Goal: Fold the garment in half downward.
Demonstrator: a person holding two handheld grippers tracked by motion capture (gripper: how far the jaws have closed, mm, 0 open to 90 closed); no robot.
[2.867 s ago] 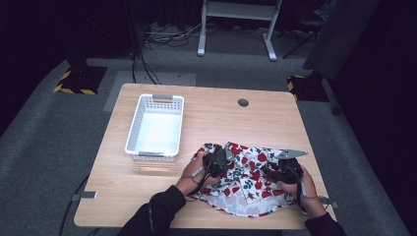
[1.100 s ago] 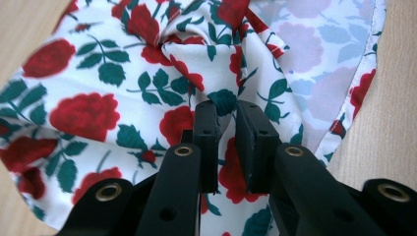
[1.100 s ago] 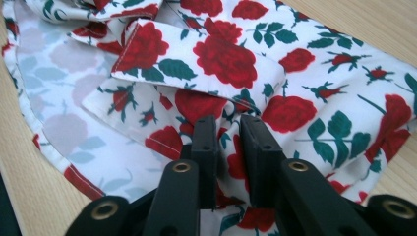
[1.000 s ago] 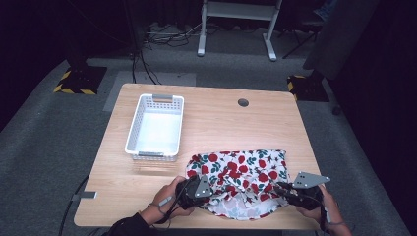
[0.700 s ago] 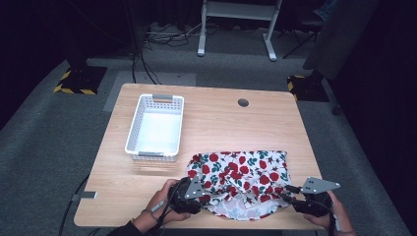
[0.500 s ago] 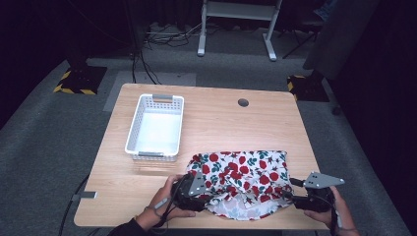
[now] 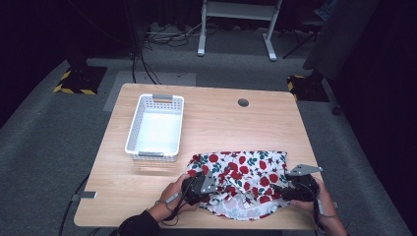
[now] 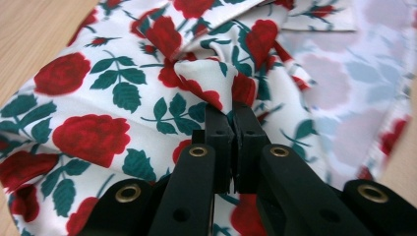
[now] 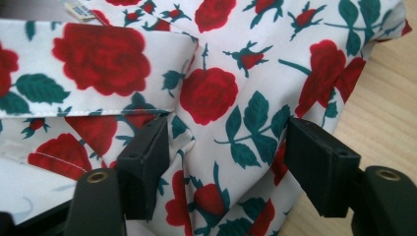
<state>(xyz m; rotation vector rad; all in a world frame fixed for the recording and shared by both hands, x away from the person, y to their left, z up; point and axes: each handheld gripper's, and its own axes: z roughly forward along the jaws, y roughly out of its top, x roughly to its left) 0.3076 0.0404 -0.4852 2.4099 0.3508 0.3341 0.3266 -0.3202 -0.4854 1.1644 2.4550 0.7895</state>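
We see our right gripper [image 9: 226,162] with jaws apart, just been opening, over the rose-print cloth [image 9: 211,93]; bare table [image 9: 383,113] at 3 o'clock.

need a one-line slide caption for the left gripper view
Left tool pinching a raised fold of the rose-print fabric spread on the wooden table.

The cloth [image 7: 246,172] is thin woven fabric, smooth and matt, printed with roses, paler on its underside; the table [image 7: 221,123] is light wood-grain, smooth; the basket [image 7: 155,125] is white plastic; gripper jaws are matt black plastic.
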